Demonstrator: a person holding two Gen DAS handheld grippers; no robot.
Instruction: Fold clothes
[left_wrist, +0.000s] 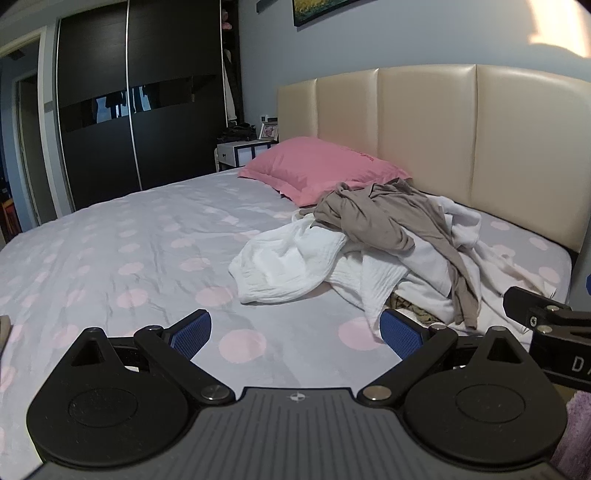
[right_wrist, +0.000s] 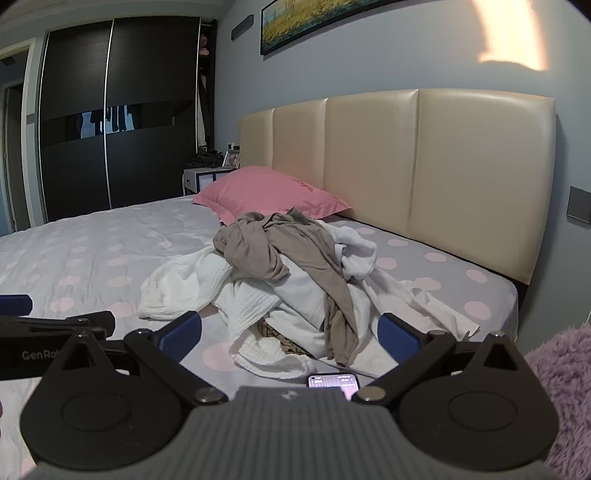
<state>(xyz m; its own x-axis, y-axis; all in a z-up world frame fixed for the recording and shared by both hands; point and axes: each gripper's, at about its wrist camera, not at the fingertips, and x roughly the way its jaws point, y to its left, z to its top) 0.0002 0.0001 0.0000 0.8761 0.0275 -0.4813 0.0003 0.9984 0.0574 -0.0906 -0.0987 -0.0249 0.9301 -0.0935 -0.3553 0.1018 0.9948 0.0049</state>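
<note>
Both tongs are standing wide and holding nothing. The left tongs (left_wrist: 295, 334) are hovering over bare bed (left_wrist: 110, 240), with the clothes pile (left_wrist: 369, 243) lying ahead and to their right. The right tongs (right_wrist: 290, 332) are facing the pile (right_wrist: 288, 273) directly, its near hem lying between their blue fingers (right_wrist: 397, 334). A phone (right_wrist: 334, 382) is lying just below. The pile is sitting beside the pillow (left_wrist: 317, 168), near the headboard (right_wrist: 443, 177); open sheet is spreading leftward.
</note>
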